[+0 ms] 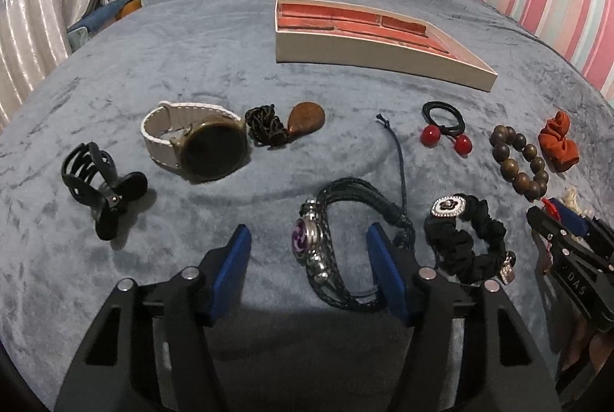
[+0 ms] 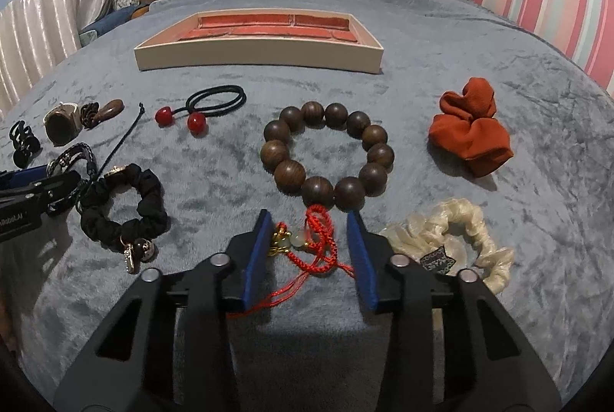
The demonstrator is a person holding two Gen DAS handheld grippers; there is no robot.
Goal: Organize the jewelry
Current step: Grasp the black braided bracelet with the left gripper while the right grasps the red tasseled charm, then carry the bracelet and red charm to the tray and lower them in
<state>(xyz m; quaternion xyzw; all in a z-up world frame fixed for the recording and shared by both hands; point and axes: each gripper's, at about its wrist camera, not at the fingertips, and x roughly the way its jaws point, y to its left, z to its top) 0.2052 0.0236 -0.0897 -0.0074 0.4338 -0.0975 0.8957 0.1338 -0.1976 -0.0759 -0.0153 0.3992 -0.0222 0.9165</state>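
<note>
My left gripper (image 1: 307, 231) is lowered over a black braided bracelet (image 1: 345, 189) with a silver and purple charm. The bracelet lies on the bed between the blue pads, and the left pad is clear of it, so the jaws stand open. My right gripper (image 2: 308, 216) straddles a red knotted cord charm (image 2: 318, 239) with gold and pale beads. Its pads are close on both sides but not pressing. A wooden bead bracelet (image 2: 276, 153) lies just beyond it. The white tray (image 1: 383, 55) with red compartments sits farther back on the grey blanket.
Along the blanket lie a black hair claw (image 1: 99, 189), a white-strapped watch (image 1: 211, 151), a brown pendant (image 1: 303, 118), a red-ball hair tie (image 1: 443, 120), a black scrunchie (image 1: 472, 243), an orange scrunchie (image 2: 468, 139) and a cream scrunchie (image 2: 460, 231). Pillows and striped curtains lie behind.
</note>
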